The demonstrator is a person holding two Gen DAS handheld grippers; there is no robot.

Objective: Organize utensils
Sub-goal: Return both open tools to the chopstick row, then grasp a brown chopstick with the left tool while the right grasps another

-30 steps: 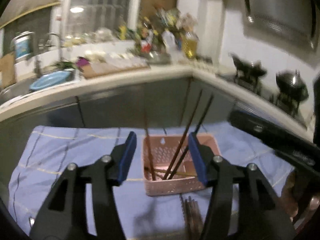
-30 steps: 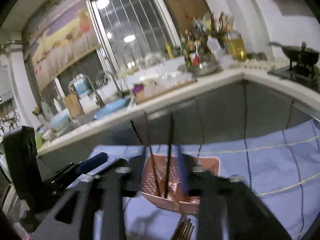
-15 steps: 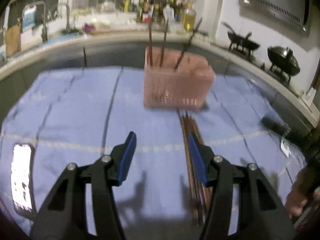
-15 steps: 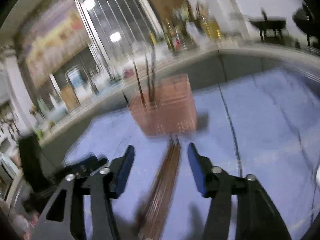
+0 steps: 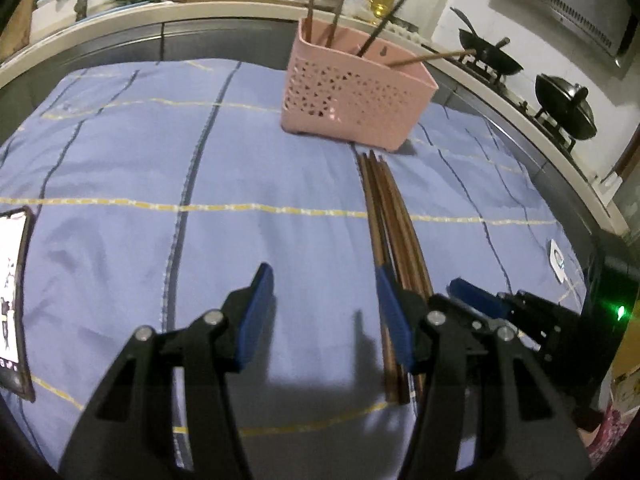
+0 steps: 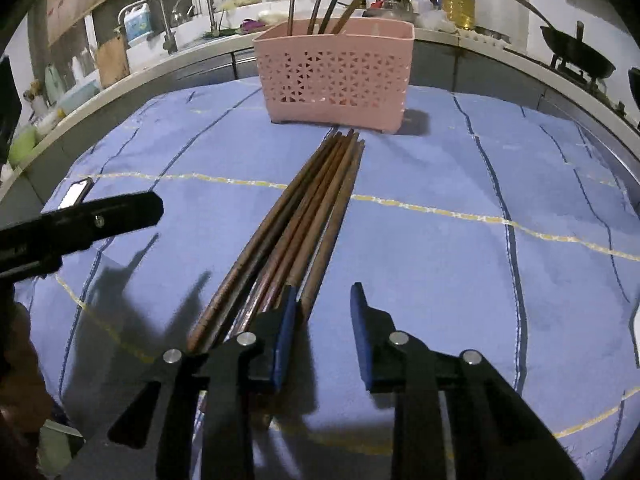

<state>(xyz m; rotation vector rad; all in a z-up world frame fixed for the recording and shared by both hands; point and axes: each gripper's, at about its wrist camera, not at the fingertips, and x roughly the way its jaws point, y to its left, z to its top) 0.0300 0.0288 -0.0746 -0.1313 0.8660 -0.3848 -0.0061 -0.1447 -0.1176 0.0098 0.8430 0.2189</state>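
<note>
Several brown chopsticks lie in a bundle on the blue cloth, pointing at a pink perforated basket that holds several upright chopsticks. My right gripper hangs low over the bundle's near end with its jaws closing. The rightmost stick lies just inside its left pad, and the pads do not press on it. My left gripper stands open over bare cloth, its right pad beside the chopsticks. The basket stands behind them. My right gripper shows at the right of the bundle.
A phone lies on the cloth at the left edge. Behind the table runs a counter with a sink tap, bottles and a stove with a wok.
Both grippers have dropped toward the cloth and tipped down, so the basket now sits farther off and the chopstick bundle lies close. The right jaws have narrowed.
</note>
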